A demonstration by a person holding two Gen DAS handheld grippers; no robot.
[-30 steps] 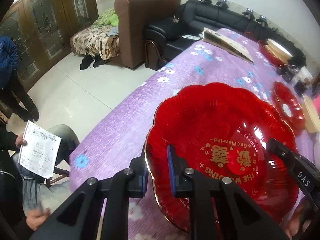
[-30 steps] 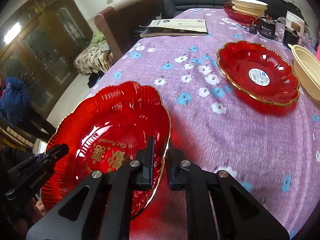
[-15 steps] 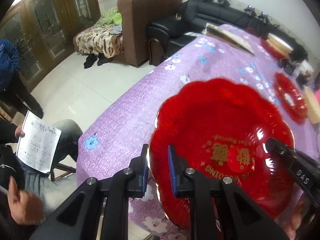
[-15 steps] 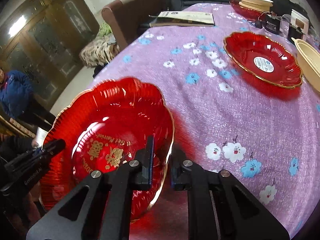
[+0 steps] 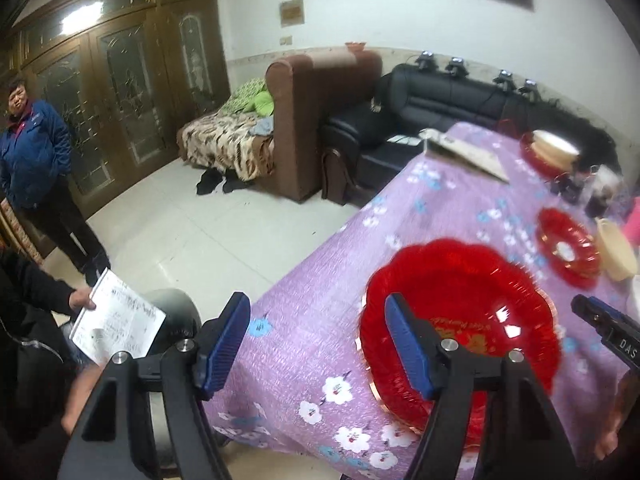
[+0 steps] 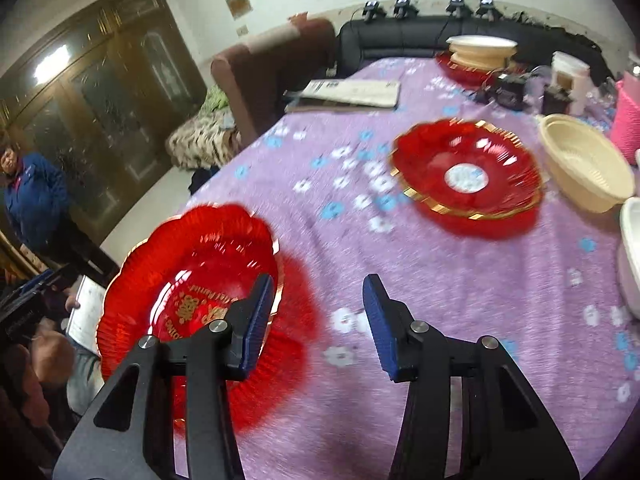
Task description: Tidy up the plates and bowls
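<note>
A large red scalloped plate (image 5: 472, 304) with gold lettering lies on the purple flowered tablecloth near the table's near corner; it also shows in the right wrist view (image 6: 192, 280). My left gripper (image 5: 316, 344) is open, its right finger over the plate's left rim. My right gripper (image 6: 316, 324) is open, its left finger over the plate's right rim. A second red plate (image 6: 468, 172) with a gold edge and white sticker lies farther along the table, with a cream bowl (image 6: 584, 160) beside it.
A stack of a cream bowl on a red plate (image 6: 476, 56) stands at the far end. A booklet (image 6: 352, 92), black devices (image 6: 512, 88), a pink basket (image 6: 628, 120) and a white bowl (image 6: 630, 256) are on the table. People stand and sit left of the table edge.
Both grippers have opened and let go of the large red plate, which now lies on the tablecloth. Both grippers have pulled back and risen.
</note>
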